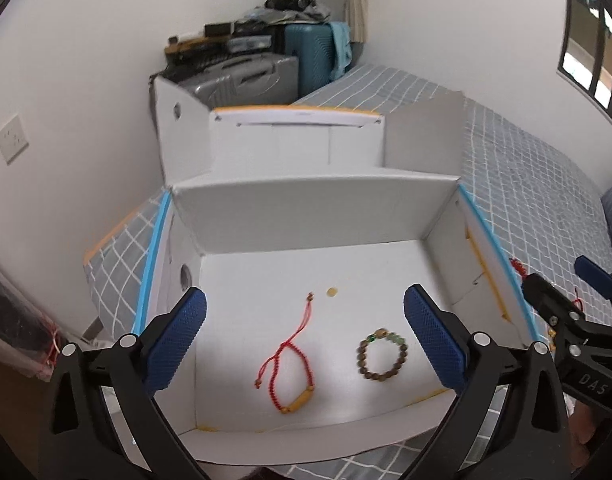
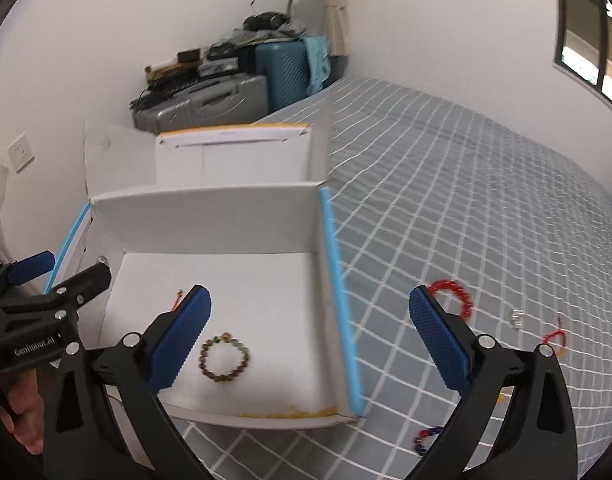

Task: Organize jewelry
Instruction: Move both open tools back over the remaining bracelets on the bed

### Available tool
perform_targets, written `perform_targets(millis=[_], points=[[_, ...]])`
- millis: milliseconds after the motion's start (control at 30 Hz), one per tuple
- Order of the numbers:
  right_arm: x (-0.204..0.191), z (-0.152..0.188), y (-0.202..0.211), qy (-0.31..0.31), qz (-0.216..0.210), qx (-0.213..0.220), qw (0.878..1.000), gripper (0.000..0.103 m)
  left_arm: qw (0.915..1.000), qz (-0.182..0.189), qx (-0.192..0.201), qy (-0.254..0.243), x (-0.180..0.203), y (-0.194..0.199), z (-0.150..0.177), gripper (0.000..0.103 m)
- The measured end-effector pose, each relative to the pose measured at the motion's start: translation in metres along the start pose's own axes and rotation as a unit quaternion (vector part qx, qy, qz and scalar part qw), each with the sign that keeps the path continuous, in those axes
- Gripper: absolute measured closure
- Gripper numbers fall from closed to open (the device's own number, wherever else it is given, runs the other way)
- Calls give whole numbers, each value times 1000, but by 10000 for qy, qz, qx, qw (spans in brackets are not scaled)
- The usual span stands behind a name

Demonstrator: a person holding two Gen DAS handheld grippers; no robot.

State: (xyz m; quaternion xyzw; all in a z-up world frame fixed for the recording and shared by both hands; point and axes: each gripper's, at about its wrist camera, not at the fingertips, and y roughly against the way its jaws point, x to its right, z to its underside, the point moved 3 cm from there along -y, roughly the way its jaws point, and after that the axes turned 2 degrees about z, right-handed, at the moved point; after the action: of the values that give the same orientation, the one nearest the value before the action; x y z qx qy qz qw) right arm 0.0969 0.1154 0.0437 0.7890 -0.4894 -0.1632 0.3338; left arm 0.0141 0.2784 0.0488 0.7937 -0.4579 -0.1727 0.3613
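Note:
An open white box [image 1: 306, 216] lies on the bed. On its floor lie a red cord bracelet [image 1: 300, 400] with a tan tube bead and, to its right, a brown bead bracelet [image 1: 363, 356]. My left gripper [image 1: 305, 300] hangs open above both, holding nothing. My right gripper [image 2: 310, 296] is open too and straddles the box's blue right edge, with the brown bead bracelet [image 2: 226, 378] below its left finger. On the bedspread to the right lie a red bead bracelet [image 2: 462, 296], a small clear piece [image 2: 517, 318], a red cord bracelet [image 2: 556, 338] and a blue-and-red bead bracelet [image 2: 426, 436].
The box's lid [image 1: 298, 144] stands upright behind its back wall. The grey checked bed [image 2: 466, 200] stretches right and far. Suitcases [image 2: 210, 100] and clutter are stacked in the corner under a blue lamp. A small yellow spot [image 1: 331, 291] marks the box floor. A hand [image 2: 22, 420] shows at lower left.

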Motion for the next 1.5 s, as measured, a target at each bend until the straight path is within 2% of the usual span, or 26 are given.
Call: perform_targets(millis=[333, 667, 1167, 1400, 1500], points=[[80, 22, 35, -482, 473, 89, 9977, 8, 9972, 511, 76, -544, 70, 5, 0, 6], [159, 59, 54, -1124, 1099, -82, 9875, 8, 9865, 1087, -59, -1228, 154, -1, 24, 6], [240, 128, 74, -1759, 1646, -445, 9695, 8, 9587, 1731, -114, -2252, 267, 5, 66, 6], [272, 165, 79, -2090, 1844, -691, 9579, 8, 9420, 2053, -328, -2633, 309, -10, 92, 6], [279, 180, 76, -2174, 1873, -814, 9545, 8, 9371, 2081, -497, -2758, 320, -24, 106, 6]])
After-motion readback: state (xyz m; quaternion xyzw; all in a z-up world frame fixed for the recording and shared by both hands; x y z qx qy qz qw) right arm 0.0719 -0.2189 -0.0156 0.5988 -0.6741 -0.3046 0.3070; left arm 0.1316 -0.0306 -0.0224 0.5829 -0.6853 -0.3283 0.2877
